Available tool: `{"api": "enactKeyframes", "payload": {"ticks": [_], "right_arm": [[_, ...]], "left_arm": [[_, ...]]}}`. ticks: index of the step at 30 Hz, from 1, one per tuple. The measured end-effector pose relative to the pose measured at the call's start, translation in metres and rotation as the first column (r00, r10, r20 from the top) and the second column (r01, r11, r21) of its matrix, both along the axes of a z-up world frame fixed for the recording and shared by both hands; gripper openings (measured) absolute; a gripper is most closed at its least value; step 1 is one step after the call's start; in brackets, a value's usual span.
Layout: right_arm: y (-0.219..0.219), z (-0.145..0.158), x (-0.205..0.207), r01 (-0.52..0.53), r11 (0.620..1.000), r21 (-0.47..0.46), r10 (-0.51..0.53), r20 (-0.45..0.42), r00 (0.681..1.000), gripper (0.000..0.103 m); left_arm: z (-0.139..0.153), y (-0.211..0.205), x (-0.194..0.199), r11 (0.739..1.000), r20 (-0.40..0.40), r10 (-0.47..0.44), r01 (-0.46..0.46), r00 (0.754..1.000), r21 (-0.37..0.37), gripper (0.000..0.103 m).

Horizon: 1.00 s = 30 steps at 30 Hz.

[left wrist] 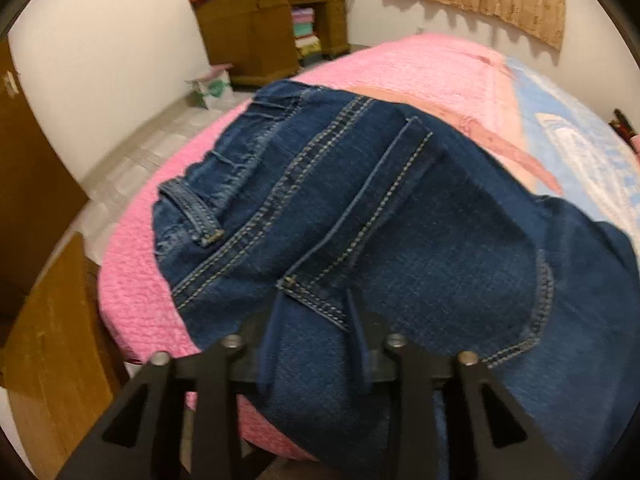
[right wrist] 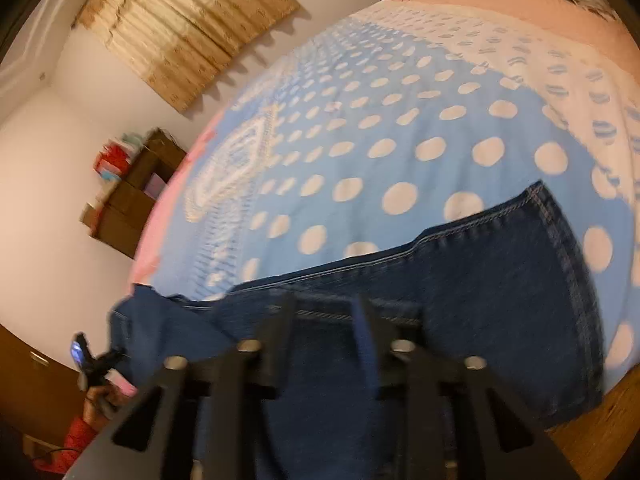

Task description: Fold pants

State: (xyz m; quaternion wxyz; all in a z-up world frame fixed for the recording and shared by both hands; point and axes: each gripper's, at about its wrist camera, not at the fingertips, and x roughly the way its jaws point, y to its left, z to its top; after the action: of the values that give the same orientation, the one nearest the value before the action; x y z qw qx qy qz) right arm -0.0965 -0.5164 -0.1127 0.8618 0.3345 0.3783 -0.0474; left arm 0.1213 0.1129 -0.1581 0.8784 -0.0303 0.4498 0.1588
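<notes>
Dark blue jeans (left wrist: pixel 360 200) lie on the bed, with the waistband, a belt loop and a back pocket showing in the left wrist view. My left gripper (left wrist: pixel 314 304) is shut on a fold of denim near the pocket's corner. In the right wrist view the leg end of the jeans (right wrist: pixel 500 280) with its hem lies on the blue polka-dot sheet. My right gripper (right wrist: pixel 324 308) is shut on the denim there. The other hand with its gripper (right wrist: pixel 86 360) shows at the far left of that view.
A pink quilted blanket (left wrist: pixel 140 300) covers the left part of the bed, a blue sheet with white dots (right wrist: pixel 400 140) the rest. A wooden cabinet (left wrist: pixel 260 28) stands by the far wall, a wooden bedside unit (left wrist: pixel 48 340) at the left, a curtain (right wrist: pixel 180 28) behind.
</notes>
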Motion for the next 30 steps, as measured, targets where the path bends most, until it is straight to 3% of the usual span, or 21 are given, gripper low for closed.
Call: {"api": "enactKeyframes", "payload": {"ticks": [4, 7, 11, 13, 14, 16, 20, 24, 26, 28, 29, 30], "right_arm": [[-0.007, -0.018, 0.007, -0.007, 0.997, 0.074, 0.006, 0.003, 1.000, 0.046], [0.010, -0.033, 0.017, -0.100, 0.992, 0.071, 0.103, -0.033, 0.994, 0.047], [0.024, -0.043, 0.014, -0.146, 0.989, 0.023, 0.146, -0.012, 0.989, 0.045], [0.026, -0.045, 0.009, -0.117, 0.993, -0.003, 0.117, -0.020, 0.993, 0.028], [0.027, -0.044, 0.010, -0.104, 0.994, -0.029, 0.103, -0.045, 0.994, 0.004], [0.026, -0.045, 0.007, -0.086, 0.996, -0.037, 0.083, -0.085, 0.993, 0.000], [0.026, -0.017, -0.009, -0.069, 0.992, -0.103, 0.067, -0.019, 0.998, 0.000], [0.020, 0.030, -0.017, -0.082, 0.991, -0.101, 0.097, 0.149, 0.984, 0.001], [0.023, 0.043, -0.004, -0.151, 0.982, -0.114, 0.167, 0.153, 0.974, 0.007], [0.031, 0.047, 0.014, -0.240, 0.958, -0.159, 0.259, 0.113, 0.959, 0.033], [0.036, 0.045, 0.026, -0.283, 0.943, -0.176, 0.300, 0.080, 0.951, 0.061], [0.038, 0.042, 0.034, -0.302, 0.936, -0.182, 0.317, 0.060, 0.946, 0.069]], "left_arm": [[-0.002, -0.002, -0.002, 0.998, 0.000, 0.044, -0.044, 0.999, 0.047, 0.059], [-0.003, 0.006, -0.006, 0.995, 0.003, 0.089, -0.090, 0.996, 0.032, 0.076], [-0.005, 0.018, -0.004, 0.993, 0.009, 0.111, -0.110, 0.994, -0.048, 0.079], [-0.005, 0.015, -0.005, 0.994, 0.009, 0.109, -0.109, 0.994, -0.025, 0.080], [-0.005, 0.014, -0.004, 0.994, 0.008, 0.109, -0.109, 0.994, -0.006, 0.080], [-0.004, 0.008, -0.003, 0.993, 0.004, 0.109, -0.109, 0.994, 0.033, 0.082], [-0.005, 0.004, -0.003, 0.993, 0.001, 0.110, -0.110, 0.994, 0.044, 0.082], [-0.006, 0.009, -0.002, 0.993, 0.001, 0.113, -0.113, 0.994, 0.040, 0.083], [-0.006, 0.009, -0.002, 0.993, 0.000, 0.113, -0.113, 0.994, 0.047, 0.083], [-0.006, 0.009, -0.002, 0.992, 0.000, 0.113, -0.112, 0.994, 0.048, 0.083], [-0.005, 0.007, -0.003, 0.993, 0.000, 0.113, -0.113, 0.994, 0.047, 0.083], [-0.004, 0.005, -0.004, 0.993, 0.000, 0.113, -0.113, 0.994, 0.043, 0.083]]}}
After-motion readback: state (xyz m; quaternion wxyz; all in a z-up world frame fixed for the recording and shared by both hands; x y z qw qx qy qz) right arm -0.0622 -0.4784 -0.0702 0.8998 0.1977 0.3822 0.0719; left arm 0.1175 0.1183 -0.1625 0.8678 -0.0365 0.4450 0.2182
